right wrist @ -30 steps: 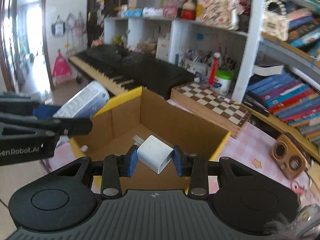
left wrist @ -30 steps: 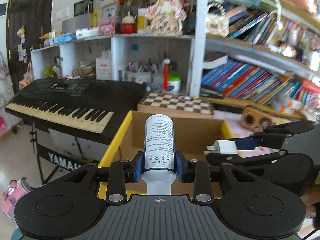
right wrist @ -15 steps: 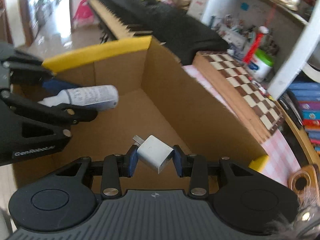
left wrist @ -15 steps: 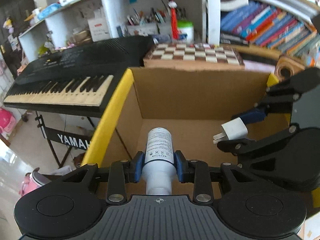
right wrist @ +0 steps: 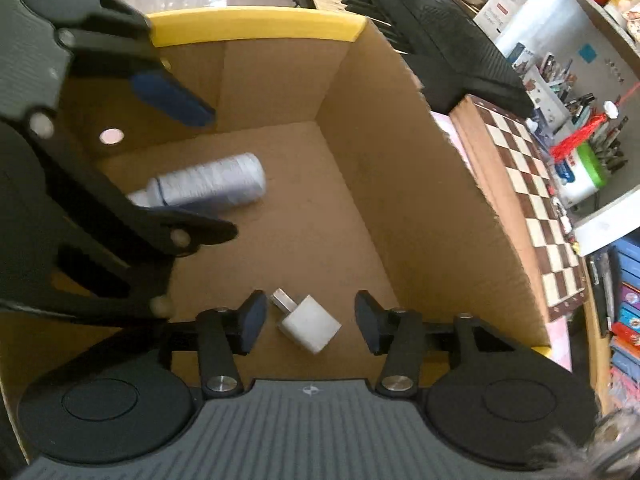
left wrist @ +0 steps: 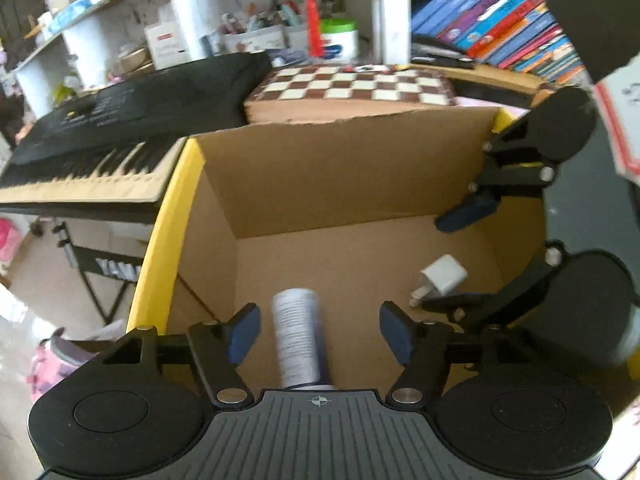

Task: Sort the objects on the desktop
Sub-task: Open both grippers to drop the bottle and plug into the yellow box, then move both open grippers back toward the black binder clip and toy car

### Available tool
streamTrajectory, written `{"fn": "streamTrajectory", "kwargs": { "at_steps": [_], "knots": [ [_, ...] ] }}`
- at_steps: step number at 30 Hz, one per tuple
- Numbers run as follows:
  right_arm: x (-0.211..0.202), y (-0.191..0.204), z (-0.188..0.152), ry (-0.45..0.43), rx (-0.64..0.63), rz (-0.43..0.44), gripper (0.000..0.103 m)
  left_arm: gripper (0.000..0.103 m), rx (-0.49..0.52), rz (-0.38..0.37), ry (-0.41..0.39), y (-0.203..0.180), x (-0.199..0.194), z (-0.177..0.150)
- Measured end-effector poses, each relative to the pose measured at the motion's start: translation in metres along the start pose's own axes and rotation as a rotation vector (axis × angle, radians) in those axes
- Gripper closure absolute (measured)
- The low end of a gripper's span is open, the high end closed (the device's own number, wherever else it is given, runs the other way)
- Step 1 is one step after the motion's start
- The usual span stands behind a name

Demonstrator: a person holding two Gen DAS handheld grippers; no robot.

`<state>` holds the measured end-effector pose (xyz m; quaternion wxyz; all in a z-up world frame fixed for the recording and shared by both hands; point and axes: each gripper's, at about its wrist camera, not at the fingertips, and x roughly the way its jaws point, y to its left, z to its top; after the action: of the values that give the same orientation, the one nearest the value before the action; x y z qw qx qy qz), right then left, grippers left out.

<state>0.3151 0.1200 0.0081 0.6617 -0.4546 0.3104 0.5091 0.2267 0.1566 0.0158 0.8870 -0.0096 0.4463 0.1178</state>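
Both grippers hang over an open cardboard box with yellow-taped edges. My left gripper is opening; the white spray bottle sits blurred between its blue pads without touching them, dropping toward the box floor. My right gripper is also opening, and the white plug adapter lies loose between its pads, free of both. Each gripper shows in the other's view: the right gripper at the right edge, the left gripper at the upper left.
A black keyboard stands left of the box. A chessboard lies behind the box. Shelves with books and small clutter fill the background. A floor lies beyond the box's left wall.
Both grippers sank into the box and their jaws came apart. The bottle left the left pads and the adapter left the right pads; both now lie loose inside the box.
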Motion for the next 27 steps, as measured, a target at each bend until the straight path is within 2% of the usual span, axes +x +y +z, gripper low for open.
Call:
{"fn": "streamTrajectory", "kwargs": {
  "at_steps": [6, 10, 12, 16, 20, 27],
  "knots": [
    [-0.008, -0.015, -0.027, -0.004, -0.029, -0.013, 0.041, 0.034, 0.061, -0.036, -0.015, -0.033, -0.003, 0.005],
    [-0.016, -0.016, -0.038, -0.034, -0.032, -0.059, 0.037, 0.033, 0.087, -0.033, -0.026, -0.045, -0.002, 0.006],
    [-0.022, -0.016, -0.040, -0.064, -0.010, -0.092, 0.029, 0.033, 0.088, -0.024, -0.043, -0.046, -0.007, 0.006],
    [-0.050, -0.020, -0.049, -0.142, 0.093, -0.145, 0.023, 0.021, 0.068, -0.009, -0.133, -0.043, -0.031, 0.008],
    [-0.089, -0.021, -0.063, -0.226, 0.227, -0.177, 0.019, 0.011, 0.014, -0.045, -0.230, -0.039, -0.062, 0.007],
    [-0.151, 0.002, -0.093, -0.339, 0.468, -0.296, 0.018, 0.006, -0.014, -0.053, -0.378, -0.042, -0.112, -0.010]
  ]
}}
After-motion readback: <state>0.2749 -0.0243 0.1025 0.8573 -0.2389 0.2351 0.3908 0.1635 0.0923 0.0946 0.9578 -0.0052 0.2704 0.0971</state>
